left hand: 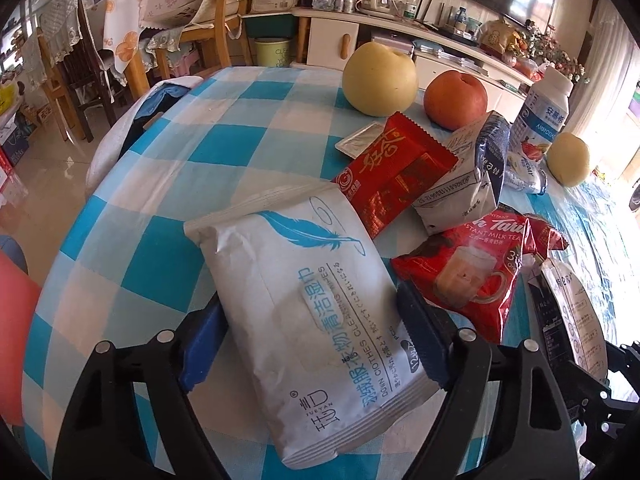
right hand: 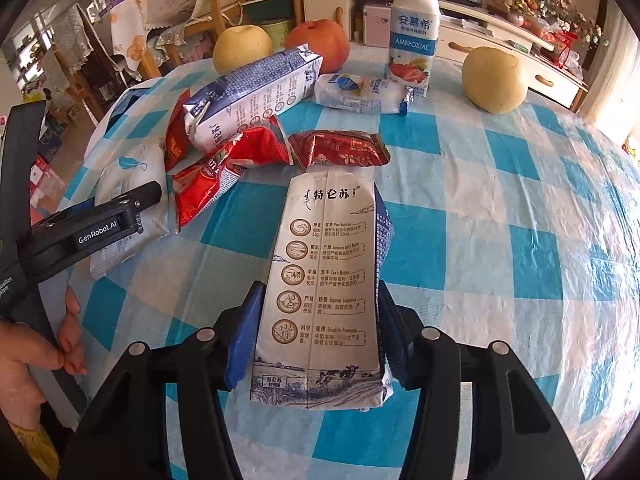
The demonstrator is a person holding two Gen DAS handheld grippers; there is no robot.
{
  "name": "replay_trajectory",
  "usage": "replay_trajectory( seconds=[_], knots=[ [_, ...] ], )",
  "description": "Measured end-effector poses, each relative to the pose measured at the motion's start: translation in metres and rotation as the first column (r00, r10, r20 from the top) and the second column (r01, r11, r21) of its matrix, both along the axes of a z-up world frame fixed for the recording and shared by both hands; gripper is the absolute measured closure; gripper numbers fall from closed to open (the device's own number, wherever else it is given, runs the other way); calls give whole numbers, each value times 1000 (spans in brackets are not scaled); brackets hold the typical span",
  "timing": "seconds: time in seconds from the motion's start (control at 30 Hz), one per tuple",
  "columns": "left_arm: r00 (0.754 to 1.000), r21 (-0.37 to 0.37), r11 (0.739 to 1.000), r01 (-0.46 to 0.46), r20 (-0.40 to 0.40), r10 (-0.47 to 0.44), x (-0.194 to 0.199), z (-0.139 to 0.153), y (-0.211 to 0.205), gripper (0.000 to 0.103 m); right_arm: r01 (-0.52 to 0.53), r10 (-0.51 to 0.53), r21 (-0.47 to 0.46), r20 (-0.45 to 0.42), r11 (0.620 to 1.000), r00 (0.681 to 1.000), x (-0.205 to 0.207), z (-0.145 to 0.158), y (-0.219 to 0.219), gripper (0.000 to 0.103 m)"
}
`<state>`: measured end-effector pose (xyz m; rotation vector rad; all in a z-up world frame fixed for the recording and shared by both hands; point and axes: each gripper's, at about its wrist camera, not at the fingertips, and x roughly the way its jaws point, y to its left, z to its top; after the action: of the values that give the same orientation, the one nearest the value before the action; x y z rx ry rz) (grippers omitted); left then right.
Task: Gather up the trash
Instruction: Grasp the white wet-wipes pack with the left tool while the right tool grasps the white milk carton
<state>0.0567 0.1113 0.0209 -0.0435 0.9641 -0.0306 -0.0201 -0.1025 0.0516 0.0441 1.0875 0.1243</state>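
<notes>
Two hand-held grippers over a table (left hand: 168,208) draped in a glossy blue-and-white checked plastic cloth. The left gripper (left hand: 316,344), its blue pads set wide, brackets a soft, crinkled white wipes pack (left hand: 316,312) lying flat; both pads touch its long edges. The right gripper (right hand: 320,336), jaws narrower, presses its pads against the sides of a flattened, creased milk carton (right hand: 324,280) of printed card. Beyond lie a second squashed carton (right hand: 256,96), crumpled red foil sachets (right hand: 224,168) and a red wrapper (right hand: 340,152). Behind stand a smooth plastic yogurt bottle (right hand: 412,40), two round yellow pears (right hand: 494,80) and a red apple (right hand: 320,40).
</notes>
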Motion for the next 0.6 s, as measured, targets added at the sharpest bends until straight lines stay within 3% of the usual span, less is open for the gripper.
replay_trajectory(
  seconds=[0.2,0.37,0.43,0.5,0.6],
  knots=[
    [1000,-48,998,26,14,-25,-7,5,12,33,-47,47,0,37,999,998,-8,10,10,48],
    [1000,-86,996,30,5,-30,-13,5,19,34,-68,68,2,37,998,997,-14,11,18,48],
    [1000,-69,997,25,1,-25,-13,5,19,32,-81,81,-2,39,997,996,-16,11,24,48],
    [1000,-24,1000,17,-5,-17,-14,6,16,17,-96,96,-7,40,995,995,-17,12,30,48],
    [1000,13,1000,-6,-17,6,-15,4,8,9,-113,114,-26,41,993,993,-18,11,39,48]
  ],
)
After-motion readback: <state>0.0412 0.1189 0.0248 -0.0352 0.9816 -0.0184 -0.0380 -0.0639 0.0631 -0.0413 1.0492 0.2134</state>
